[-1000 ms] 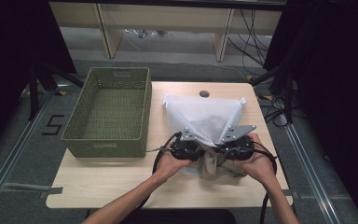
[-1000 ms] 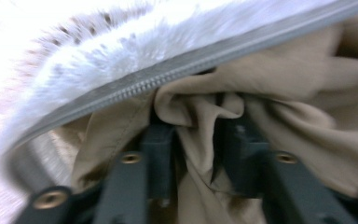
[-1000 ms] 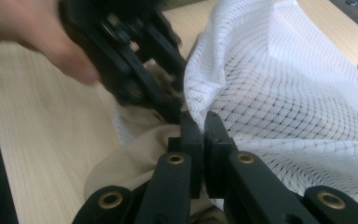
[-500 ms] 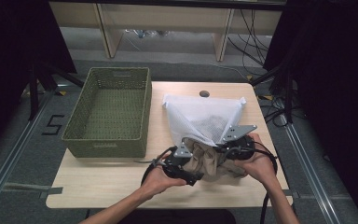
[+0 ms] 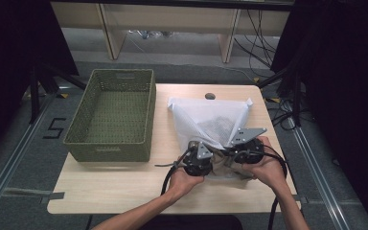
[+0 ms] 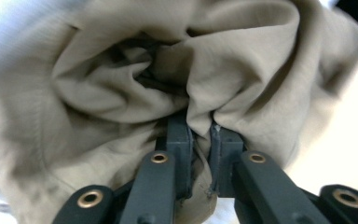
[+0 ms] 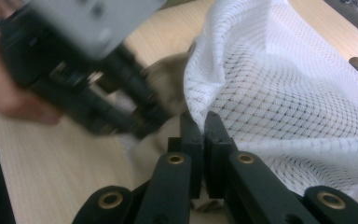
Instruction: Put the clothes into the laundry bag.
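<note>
Left gripper (image 6: 199,140) fingers (image 6: 179,140) just closed, pinching beige cloth (image 6: 135,93); right gripper (image 7: 204,135) fingers clamp the white mesh bag (image 7: 284,93) edge. Cloth sits at the bag's mouth, right of green basket (image 5: 110,115) on the counter (image 5: 124,187). Stuffing partly done, most cloth seems outside.

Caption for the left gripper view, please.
Left gripper, its jaws just closed, pinches a fold of crumpled beige cloth at the mouth of a white mesh bag.
</note>
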